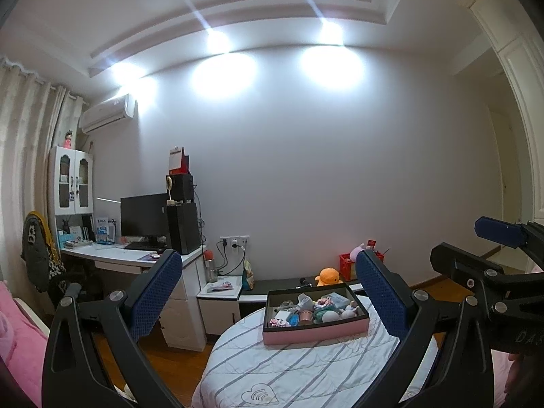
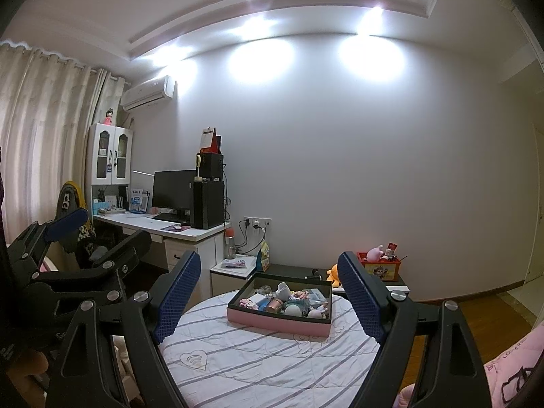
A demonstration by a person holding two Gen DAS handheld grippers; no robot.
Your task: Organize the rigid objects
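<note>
A shallow box with pink walls [image 1: 316, 334] [image 2: 277, 323] and a dark inside sits on a round table under a striped white cloth [image 1: 292, 370] [image 2: 251, 357]. It holds several small rigid items, among them a white cup-like piece [image 2: 283, 289], a copper tube [image 2: 274, 304] and a white ball [image 2: 293, 310]. My left gripper [image 1: 269, 255] is open and empty, short of the box. My right gripper [image 2: 268, 257] is also open and empty, with the box seen between its blue pads. Each gripper shows in the other's view: the right [image 1: 457, 241] and the left [image 2: 115, 226].
Behind the table stand a white bedside cabinet [image 1: 219, 294], a low dark bench with an orange plush toy [image 1: 328, 277] and a red crate [image 2: 380, 267]. A desk with a monitor [image 1: 144, 219] and a computer tower fills the left. Pink bedding [image 2: 513, 363] lies at both lower edges.
</note>
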